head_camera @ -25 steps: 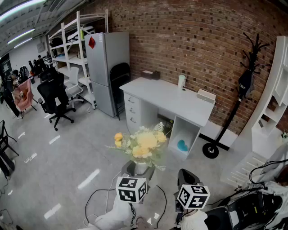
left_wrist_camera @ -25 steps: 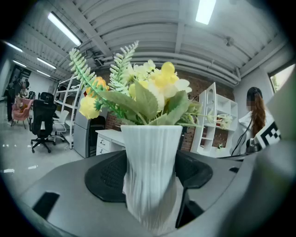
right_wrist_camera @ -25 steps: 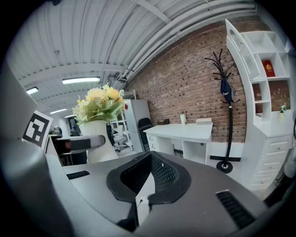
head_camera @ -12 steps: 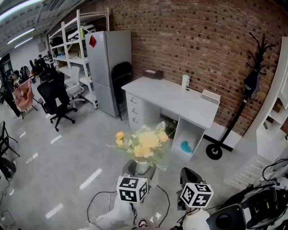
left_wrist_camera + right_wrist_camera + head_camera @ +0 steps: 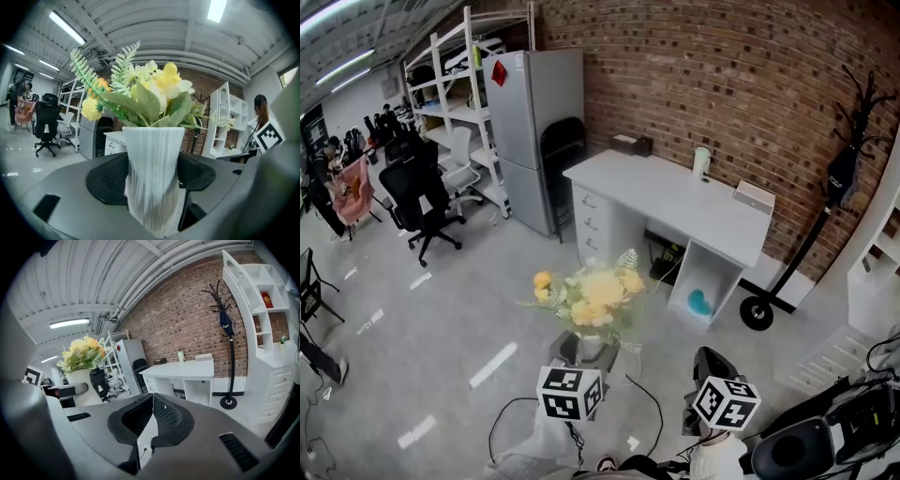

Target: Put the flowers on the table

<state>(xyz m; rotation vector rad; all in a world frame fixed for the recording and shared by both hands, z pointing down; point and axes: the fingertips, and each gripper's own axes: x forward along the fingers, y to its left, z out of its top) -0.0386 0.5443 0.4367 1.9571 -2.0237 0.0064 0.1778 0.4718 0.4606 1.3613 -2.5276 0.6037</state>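
Left gripper (image 5: 151, 180): black pads pressed on either side of a white ribbed vase (image 5: 154, 150), pinching it near its lower half. The vase stands upright between the jaws. Yellow and cream flowers (image 5: 592, 298) with green fern sprigs rise from its mouth.

In the head view, the bouquet hangs in the air over the grey floor (image 5: 459, 319), well apart from the table (image 5: 675, 202) and not yet on it.

Right gripper (image 5: 152, 399): jaws pressed together at the tips, nothing between them. It is held just to the right of the left one, and its marker cube (image 5: 727, 401) shows low in the head view.

The table is a white desk against the brick wall (image 5: 722, 66), with drawers on its left side and an open compartment on its right. On its top:
- a pale cup (image 5: 702, 161) near the wall
- a flat white box (image 5: 754, 197) toward the right end
- a dark box (image 5: 630, 143) at the left rear corner

Around it:
- a grey fridge (image 5: 534, 131) left of the table, with a black folding chair (image 5: 561, 150) between them
- white shelving (image 5: 441, 75) past the fridge
- a black office chair (image 5: 417, 202) on the open floor
- a coat stand (image 5: 839, 178) to the right of the table
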